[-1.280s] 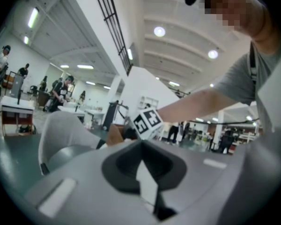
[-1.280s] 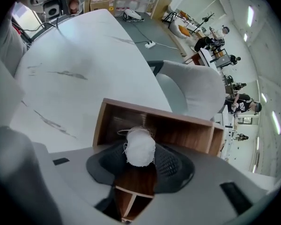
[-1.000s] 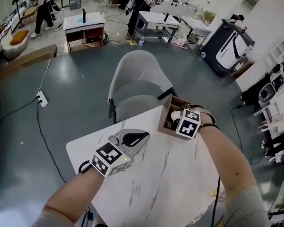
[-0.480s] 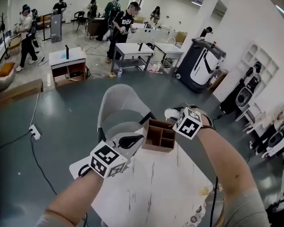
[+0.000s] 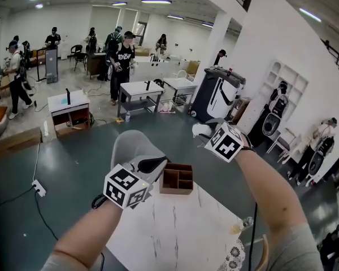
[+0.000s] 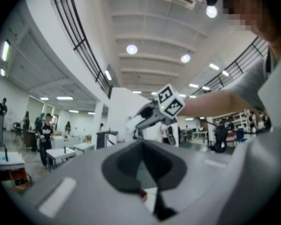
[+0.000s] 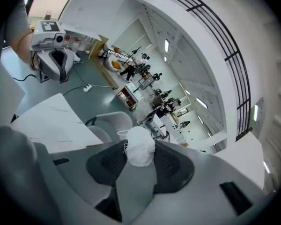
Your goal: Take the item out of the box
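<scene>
Right gripper view shows the right gripper (image 7: 139,159) with its jaws closed narrowly on a small white bundle (image 7: 139,146), a crumpled ball pinched at their tips. From the head view, that bundle (image 5: 198,131) hangs in the air at the front of the right gripper (image 5: 205,130), above and to the right of the wooden box (image 5: 174,190) and well clear of its open compartments. The box stands at the far edge of the white marbled table (image 5: 175,230), with a grey chair (image 5: 130,147) behind it. The left gripper (image 5: 165,162) sits just beside the box's left side. In the left gripper view, the left gripper's (image 6: 141,143) jaws meet at the tips with nothing between them.
</scene>
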The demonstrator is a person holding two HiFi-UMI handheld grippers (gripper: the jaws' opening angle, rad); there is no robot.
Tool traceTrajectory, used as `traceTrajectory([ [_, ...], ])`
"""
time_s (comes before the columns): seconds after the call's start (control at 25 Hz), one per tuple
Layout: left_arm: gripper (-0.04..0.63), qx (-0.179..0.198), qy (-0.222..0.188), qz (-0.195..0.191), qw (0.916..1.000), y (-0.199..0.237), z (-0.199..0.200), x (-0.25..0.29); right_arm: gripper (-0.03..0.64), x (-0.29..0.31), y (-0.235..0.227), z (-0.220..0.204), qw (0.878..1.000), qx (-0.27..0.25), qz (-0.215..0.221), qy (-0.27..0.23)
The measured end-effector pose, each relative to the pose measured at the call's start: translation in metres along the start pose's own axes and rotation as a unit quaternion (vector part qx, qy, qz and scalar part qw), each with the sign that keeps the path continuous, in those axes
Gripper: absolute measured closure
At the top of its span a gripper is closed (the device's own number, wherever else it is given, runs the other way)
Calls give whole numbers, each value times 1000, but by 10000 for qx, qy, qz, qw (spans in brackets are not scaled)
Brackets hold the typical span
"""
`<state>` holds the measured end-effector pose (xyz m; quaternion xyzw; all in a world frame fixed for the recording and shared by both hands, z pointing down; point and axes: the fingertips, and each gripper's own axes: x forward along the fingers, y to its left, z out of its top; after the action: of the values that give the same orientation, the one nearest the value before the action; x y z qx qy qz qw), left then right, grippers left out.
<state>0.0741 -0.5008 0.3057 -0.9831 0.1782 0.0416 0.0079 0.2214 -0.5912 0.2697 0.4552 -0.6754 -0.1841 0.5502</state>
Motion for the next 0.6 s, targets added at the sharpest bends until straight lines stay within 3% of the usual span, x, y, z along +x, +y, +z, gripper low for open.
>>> traceTrajectory([
  [0.28, 595, 384, -107, -52, 9992, -31, 63, 6, 456, -83, -35, 10, 9981, 200, -436, -377],
  [0.6, 595, 787, -288, 39, 9965, -96, 118, 32, 456, -172, -56, -20, 9913, 392, -835, -943],
])
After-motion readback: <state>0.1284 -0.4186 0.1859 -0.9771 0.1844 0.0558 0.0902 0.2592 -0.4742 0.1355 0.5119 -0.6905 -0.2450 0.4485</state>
